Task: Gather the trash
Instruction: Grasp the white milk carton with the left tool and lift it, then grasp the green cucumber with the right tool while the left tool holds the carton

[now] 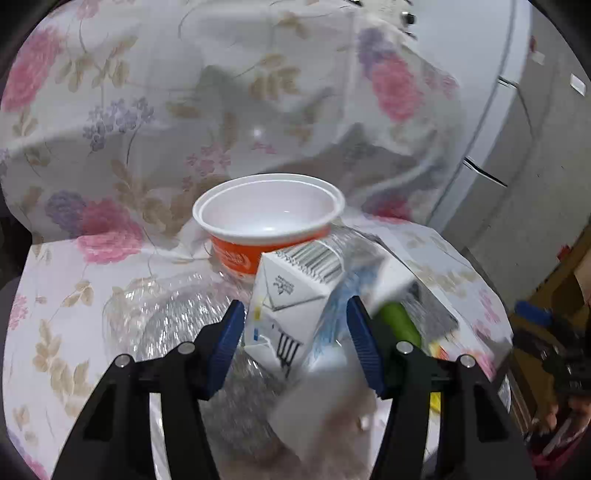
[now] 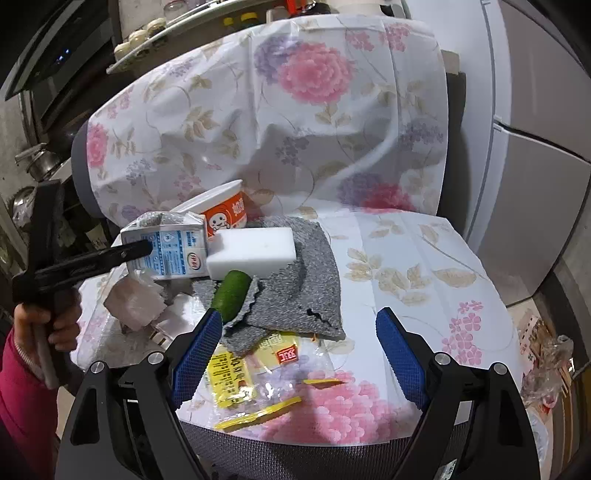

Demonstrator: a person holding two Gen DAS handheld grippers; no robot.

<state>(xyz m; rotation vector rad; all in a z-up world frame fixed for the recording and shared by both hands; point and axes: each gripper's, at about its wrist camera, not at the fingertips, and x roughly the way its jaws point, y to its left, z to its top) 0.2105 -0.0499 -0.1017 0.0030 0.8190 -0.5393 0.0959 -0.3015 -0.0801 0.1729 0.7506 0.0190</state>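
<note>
A white and blue milk carton [image 1: 284, 310] stands between the open jaws of my left gripper [image 1: 295, 325]; neither pad visibly presses it. The carton [image 2: 166, 251] and the left gripper's finger [image 2: 122, 253] also show in the right wrist view. Behind it sits an orange and white cup [image 1: 269, 221], also in the right wrist view [image 2: 221, 210]. A white sponge block [image 2: 251, 251], a green vegetable piece [image 2: 231, 291], a grey cloth [image 2: 303, 280] and a yellow and clear wrapper [image 2: 258, 376] lie on the floral-covered chair seat [image 2: 406, 258]. My right gripper [image 2: 299, 354] is open and empty above the wrapper.
Crumpled clear plastic [image 1: 177, 317] lies left of the carton. The chair's backrest [image 2: 295, 110] rises behind the items. A white fridge [image 2: 535, 147] stands at the right. Kitchen shelves with jars [image 2: 147, 33] are at the back left. Bagged clutter [image 2: 543, 362] lies on the floor at right.
</note>
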